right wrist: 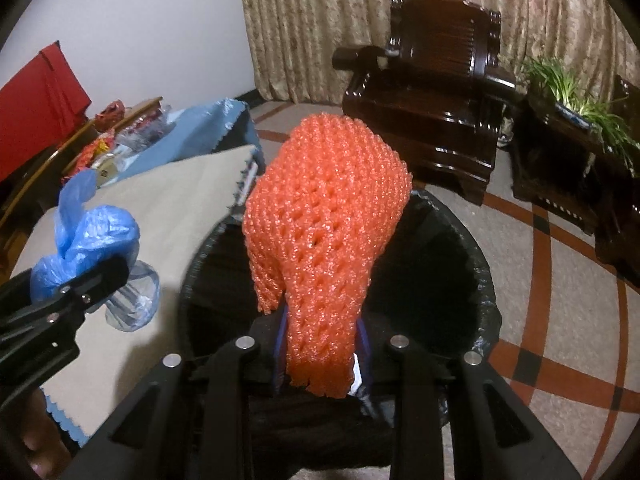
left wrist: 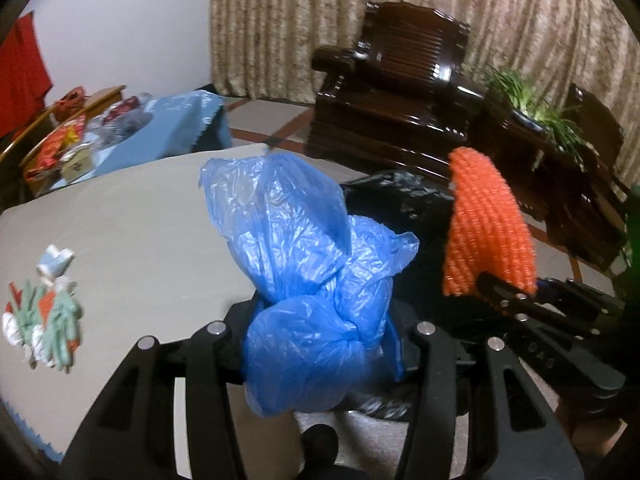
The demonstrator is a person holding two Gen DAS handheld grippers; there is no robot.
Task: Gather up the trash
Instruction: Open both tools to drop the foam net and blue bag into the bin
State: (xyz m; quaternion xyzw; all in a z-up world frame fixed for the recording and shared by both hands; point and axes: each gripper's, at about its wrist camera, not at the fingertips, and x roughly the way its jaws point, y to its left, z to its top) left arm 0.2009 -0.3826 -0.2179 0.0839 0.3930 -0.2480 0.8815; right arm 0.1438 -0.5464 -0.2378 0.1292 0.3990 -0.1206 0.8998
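Observation:
My left gripper is shut on a knotted blue plastic bag and holds it above the grey table's right edge; the bag also shows in the right wrist view. My right gripper is shut on an orange foam net and holds it over the open black-lined trash bin. The net also shows in the left wrist view, with the bin behind the blue bag. A small pile of torn wrappers lies on the table at the left.
The grey table fills the left. A second table with a blue cloth and packets stands behind it. A dark wooden armchair and a plant stand sit on the patterned floor beyond the bin.

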